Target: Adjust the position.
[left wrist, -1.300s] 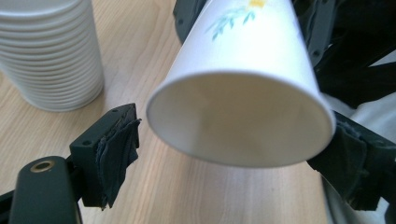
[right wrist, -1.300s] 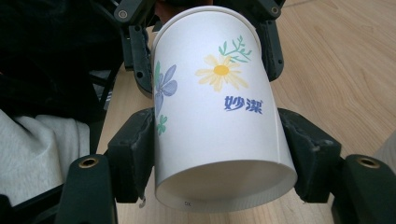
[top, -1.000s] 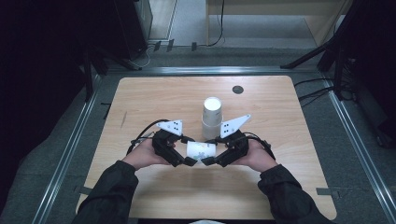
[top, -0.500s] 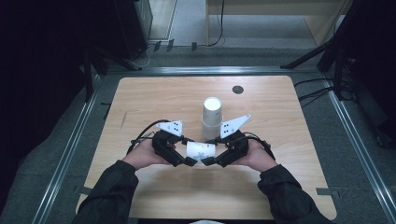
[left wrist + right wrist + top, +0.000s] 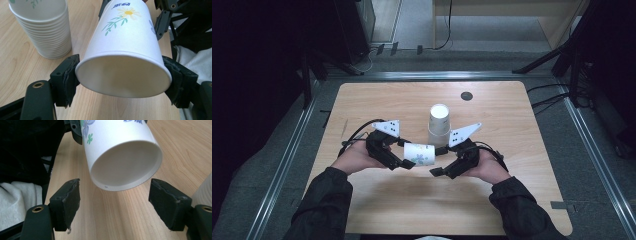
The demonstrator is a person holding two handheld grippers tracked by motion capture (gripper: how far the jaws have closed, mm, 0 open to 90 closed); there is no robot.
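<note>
In the high view a paper cup [image 5: 419, 153] lies on its side in the air between the two hands, just in front of the stack [image 5: 439, 124] of cups standing mid-table [image 5: 512, 200]. The left gripper [image 5: 404, 163] is at the cup's one end, the right gripper [image 5: 438, 161] at the other, and neither hand has shifted from where it was a second ago. The change is in the jaws: the left ones have just been closing and the right ones opening, so the cup has passed from one tool to the other. In the left gripper view the pads [image 5: 68, 79] press on both sides of the cup's [image 5: 127, 45] wide rim, which looks a little flattened between them; the grip is firm, and the stack [image 5: 46, 27] stands to the upper left. In the right gripper view the jaws stand apart with a clear gap on each side of the cup's [image 5: 120, 152] narrow bottom end, the pads [image 5: 71, 200] touching nothing. The handover looks complete: the left tool alone carries the cup, and the right is free to draw back. The likely next step is to turn the cup and set it down on the table or the stack, taking care not to crush the thin rim.
</note>
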